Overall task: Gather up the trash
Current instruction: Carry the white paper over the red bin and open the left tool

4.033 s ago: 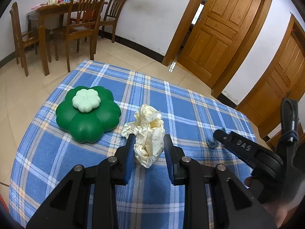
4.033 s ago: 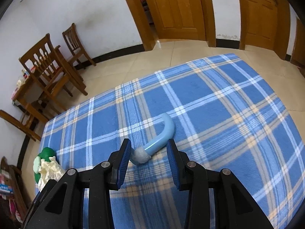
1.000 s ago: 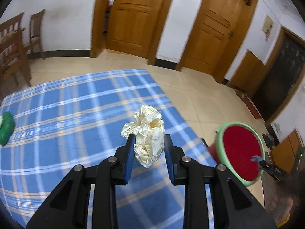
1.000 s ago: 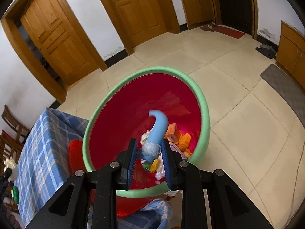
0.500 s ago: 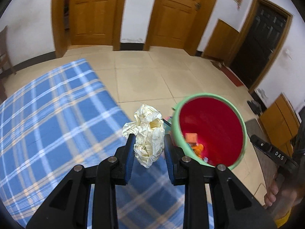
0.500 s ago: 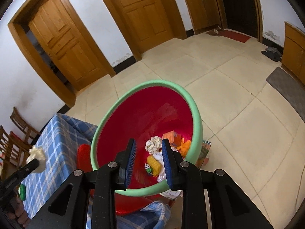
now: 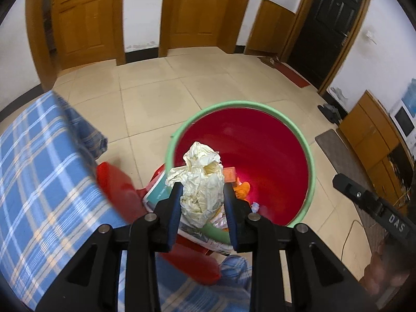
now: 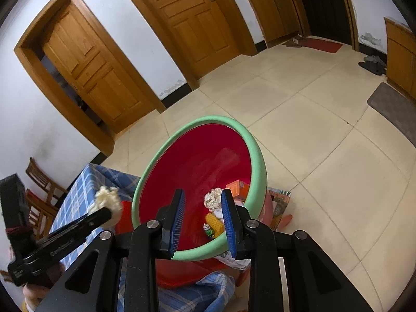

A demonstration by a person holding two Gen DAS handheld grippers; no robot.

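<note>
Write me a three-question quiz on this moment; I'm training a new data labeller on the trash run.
1. True or false: the left tool grips the crumpled paper.
2. The red bin has a rim of which colour? A green, B blue, C black.
3. What does the right tool hold?

Key: 1 true. 2 A. 3 nothing; its blue pads stand apart above the bin.

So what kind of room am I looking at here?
Most likely a room in a home: tiled floor, panelled wooden doors, a table with a blue checked cloth, and a red basin used for trash.
</note>
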